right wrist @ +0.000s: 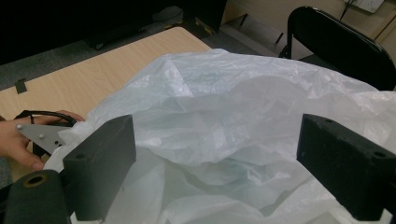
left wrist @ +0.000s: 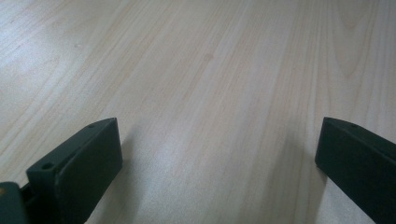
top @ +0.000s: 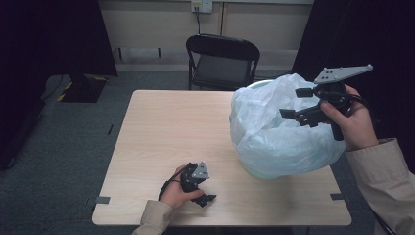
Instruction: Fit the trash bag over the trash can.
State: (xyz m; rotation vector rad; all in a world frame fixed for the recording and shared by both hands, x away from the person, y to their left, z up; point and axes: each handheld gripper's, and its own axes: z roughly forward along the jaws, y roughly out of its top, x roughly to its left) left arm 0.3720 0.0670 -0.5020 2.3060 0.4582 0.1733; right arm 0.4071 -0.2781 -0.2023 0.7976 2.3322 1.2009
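High view: white plastic bag (top: 274, 132) w/ pale bin under it on table (top: 166, 127), right side; right tool (top: 298, 104) above bag, jaws apart. Left tool (top: 205, 196) low on the table's near edge.
Left gripper view: jaws wide, nothing btwn, bare wood.
Right gripper view: jaws wide over crumpled bag (right wrist: 224, 121), not pinching.

Through the left gripper view I see my left gripper (left wrist: 217, 154) low over the table (left wrist: 210, 70), jaws spread wide, bare pale wood grain between them.

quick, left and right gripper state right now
left gripper: open, holding nothing, low over the table.
right gripper: open, holding nothing, over the white plastic bag.
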